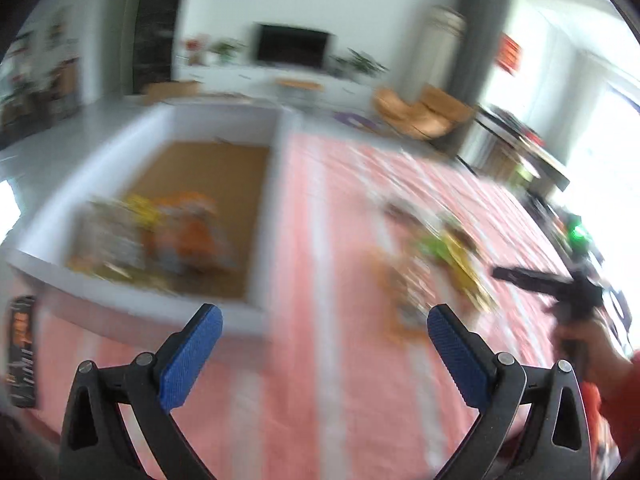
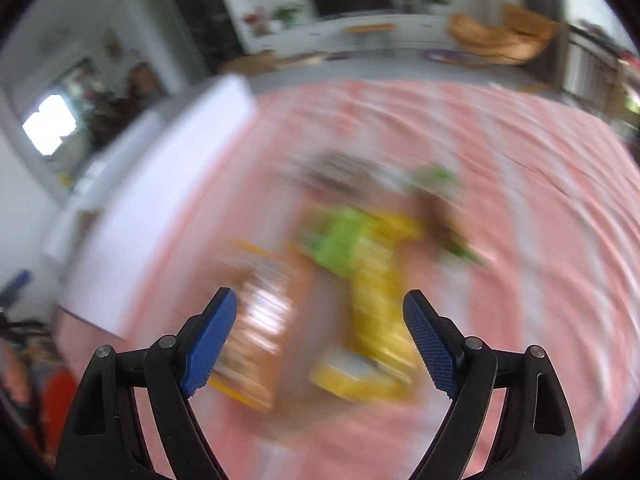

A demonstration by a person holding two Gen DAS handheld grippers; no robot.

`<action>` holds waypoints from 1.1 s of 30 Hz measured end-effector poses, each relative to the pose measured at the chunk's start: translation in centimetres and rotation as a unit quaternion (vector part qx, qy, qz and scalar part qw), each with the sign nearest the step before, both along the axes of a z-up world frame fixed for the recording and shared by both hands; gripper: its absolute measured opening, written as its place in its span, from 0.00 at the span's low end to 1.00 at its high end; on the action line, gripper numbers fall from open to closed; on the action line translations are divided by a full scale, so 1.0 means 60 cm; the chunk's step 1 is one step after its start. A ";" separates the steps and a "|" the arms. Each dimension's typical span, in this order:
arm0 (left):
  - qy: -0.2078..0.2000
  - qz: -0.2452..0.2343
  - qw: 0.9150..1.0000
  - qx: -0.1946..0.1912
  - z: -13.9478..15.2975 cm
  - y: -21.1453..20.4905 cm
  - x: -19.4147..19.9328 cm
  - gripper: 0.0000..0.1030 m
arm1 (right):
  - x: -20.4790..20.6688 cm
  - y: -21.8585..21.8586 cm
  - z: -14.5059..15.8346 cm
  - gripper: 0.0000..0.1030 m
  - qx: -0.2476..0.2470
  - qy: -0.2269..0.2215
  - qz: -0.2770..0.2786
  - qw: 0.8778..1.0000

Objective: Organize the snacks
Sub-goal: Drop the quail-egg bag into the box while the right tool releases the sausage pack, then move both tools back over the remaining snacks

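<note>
Both views are blurred by motion. In the left wrist view my left gripper [image 1: 324, 344] is open over the pink striped cloth [image 1: 320, 400], nothing between its blue pads. A white box [image 1: 276, 184] with a brown floor holds several snack packets [image 1: 160, 236] just ahead on the left. More snack packets [image 1: 444, 264] lie loose on the cloth to the right, and my right gripper [image 1: 520, 280] hangs beside them in a hand. In the right wrist view my right gripper [image 2: 320, 332] is open above a yellow packet [image 2: 376, 308], a green packet [image 2: 340, 244] and an orange-edged packet [image 2: 260, 332].
A dark packet [image 1: 22, 352] lies at the table's left edge, outside the box. The white box [image 2: 168, 200] stands left of the loose pile in the right wrist view. Beyond the table are a TV [image 1: 292, 46], plants and orange chairs [image 1: 424, 112].
</note>
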State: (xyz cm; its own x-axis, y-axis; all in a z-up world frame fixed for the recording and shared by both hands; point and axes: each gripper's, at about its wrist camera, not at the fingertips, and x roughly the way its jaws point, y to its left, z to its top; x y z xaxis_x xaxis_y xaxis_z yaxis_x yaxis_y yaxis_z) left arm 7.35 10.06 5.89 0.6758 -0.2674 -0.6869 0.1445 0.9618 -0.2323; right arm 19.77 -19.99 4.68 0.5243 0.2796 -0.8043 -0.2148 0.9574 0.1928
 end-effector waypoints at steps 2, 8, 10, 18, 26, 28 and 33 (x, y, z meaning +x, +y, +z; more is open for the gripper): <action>0.028 -0.038 0.999 0.003 -0.038 -0.058 -0.005 0.99 | -0.030 -0.057 -0.019 0.85 -0.028 0.001 -0.023 0.999; 0.085 -0.056 0.993 0.058 -0.162 -0.154 0.027 0.99 | -0.080 -0.125 -0.082 0.85 -0.110 -0.003 -0.061 0.992; 0.082 -0.041 0.993 0.074 -0.179 -0.162 0.045 0.99 | -0.093 -0.134 -0.085 0.85 -0.112 -0.016 -0.070 0.991; 0.071 -0.018 0.991 0.115 -0.218 -0.167 0.079 0.99 | -0.101 -0.155 -0.095 0.88 -0.084 -0.028 -0.094 0.992; 0.045 -0.008 0.992 0.119 -0.217 -0.159 0.076 1.00 | -0.098 -0.140 -0.106 0.89 -0.098 -0.026 -0.092 0.991; 0.041 -0.005 0.992 0.119 -0.217 -0.160 0.077 1.00 | -0.099 -0.140 -0.106 0.89 -0.099 -0.026 -0.092 0.991; 0.037 -0.003 0.992 0.118 -0.216 -0.160 0.077 1.00 | -0.099 -0.141 -0.105 0.89 -0.099 -0.026 -0.092 0.991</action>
State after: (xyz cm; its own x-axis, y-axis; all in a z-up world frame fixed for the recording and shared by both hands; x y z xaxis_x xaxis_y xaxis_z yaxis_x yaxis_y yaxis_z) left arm 11.98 0.46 -7.07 0.6200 -0.0963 -0.7787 0.1411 0.9899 -0.0102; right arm 13.82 -28.44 -1.63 0.5936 0.0160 -0.8046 -0.0384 0.9992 -0.0084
